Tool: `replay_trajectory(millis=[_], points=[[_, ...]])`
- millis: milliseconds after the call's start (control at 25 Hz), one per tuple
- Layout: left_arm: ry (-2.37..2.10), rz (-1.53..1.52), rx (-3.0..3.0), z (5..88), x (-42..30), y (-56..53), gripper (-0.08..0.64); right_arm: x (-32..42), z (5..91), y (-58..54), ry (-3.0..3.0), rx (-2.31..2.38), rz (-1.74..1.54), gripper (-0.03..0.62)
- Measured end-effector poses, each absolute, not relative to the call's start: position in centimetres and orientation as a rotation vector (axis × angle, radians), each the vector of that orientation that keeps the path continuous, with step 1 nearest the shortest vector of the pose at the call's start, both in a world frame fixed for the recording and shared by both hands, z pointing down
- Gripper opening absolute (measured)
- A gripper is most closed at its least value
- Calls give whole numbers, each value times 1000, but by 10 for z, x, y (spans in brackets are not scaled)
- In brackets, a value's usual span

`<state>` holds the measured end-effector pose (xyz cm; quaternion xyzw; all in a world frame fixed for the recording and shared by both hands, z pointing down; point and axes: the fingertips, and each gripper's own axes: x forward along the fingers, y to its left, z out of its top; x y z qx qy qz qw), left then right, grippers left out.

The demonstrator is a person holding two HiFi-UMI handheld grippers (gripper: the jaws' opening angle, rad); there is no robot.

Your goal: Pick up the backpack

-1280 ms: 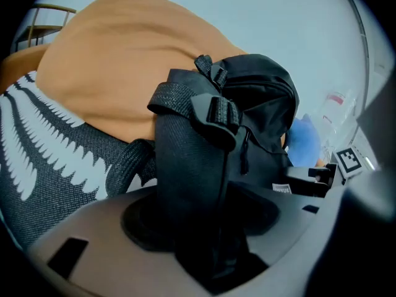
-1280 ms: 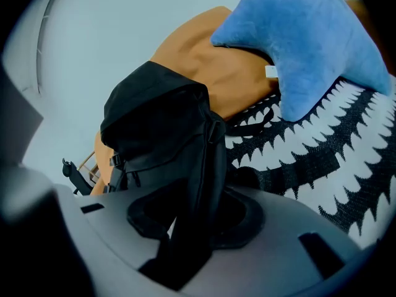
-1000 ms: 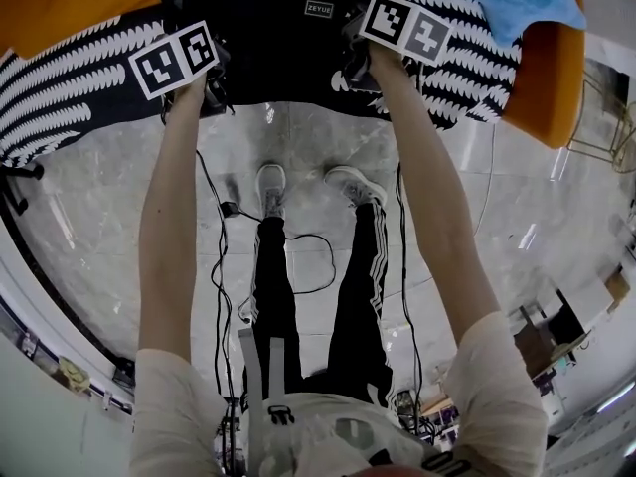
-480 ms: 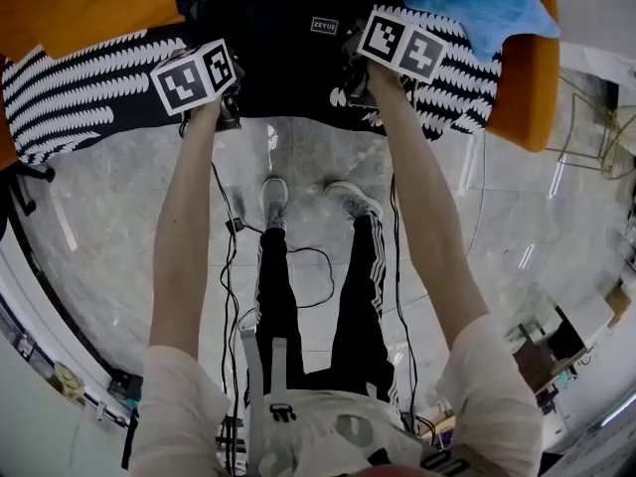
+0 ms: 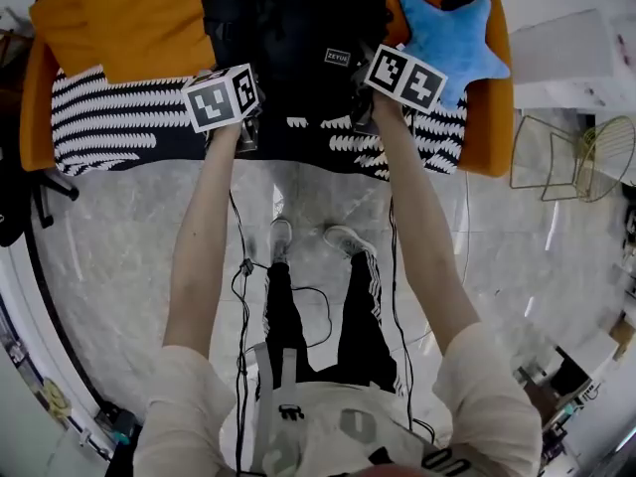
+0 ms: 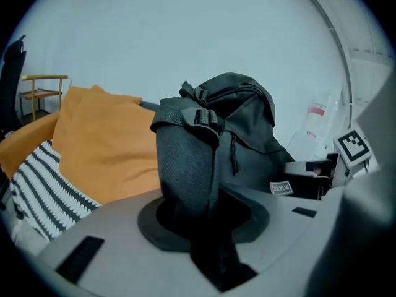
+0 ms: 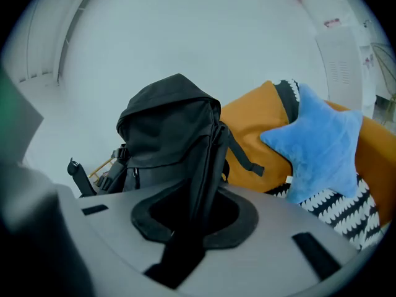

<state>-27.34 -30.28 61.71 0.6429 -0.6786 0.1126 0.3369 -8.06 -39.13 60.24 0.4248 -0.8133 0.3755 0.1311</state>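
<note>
Black and bulky, the backpack point(image 5: 298, 28) hangs upright from its two shoulder straps over the middle of the orange sofa point(image 5: 149, 28), towards the front edge. It appears to be clear of the seat, though no view shows its underside.

The left gripper point(image 5: 246, 135) has the padded left strap point(image 6: 185, 166) between its fingers, which are closing and already press on the webbing. The right gripper point(image 5: 360, 117) has its fingers clenched on the thinner right strap point(image 7: 204, 166), which runs straight down into the gap between them. Both of the person's arms reach out in front at full stretch.

A black-and-white striped throw point(image 5: 109, 127) lies along the sofa's front edge. A blue star cushion point(image 5: 452, 43) sits near the sofa's right end, just beside the backpack. Pale marbled floor point(image 5: 119, 266) lies below, with the person's feet on it.
</note>
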Motion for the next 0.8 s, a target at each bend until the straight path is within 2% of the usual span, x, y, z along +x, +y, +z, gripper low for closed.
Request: replay_trajectory(millis=[360, 600, 800], points=[[-1920, 229, 1790, 446, -287, -282, 112, -96, 436, -370, -2524, 1287, 964, 87], [-2047, 154, 1837, 328, -289, -226, 112, -102, 318, -320, -2631, 1310, 805, 89], [-2116, 134, 1902, 262, -268, -170, 110, -83, 257, -265, -2708, 1324, 718, 89]])
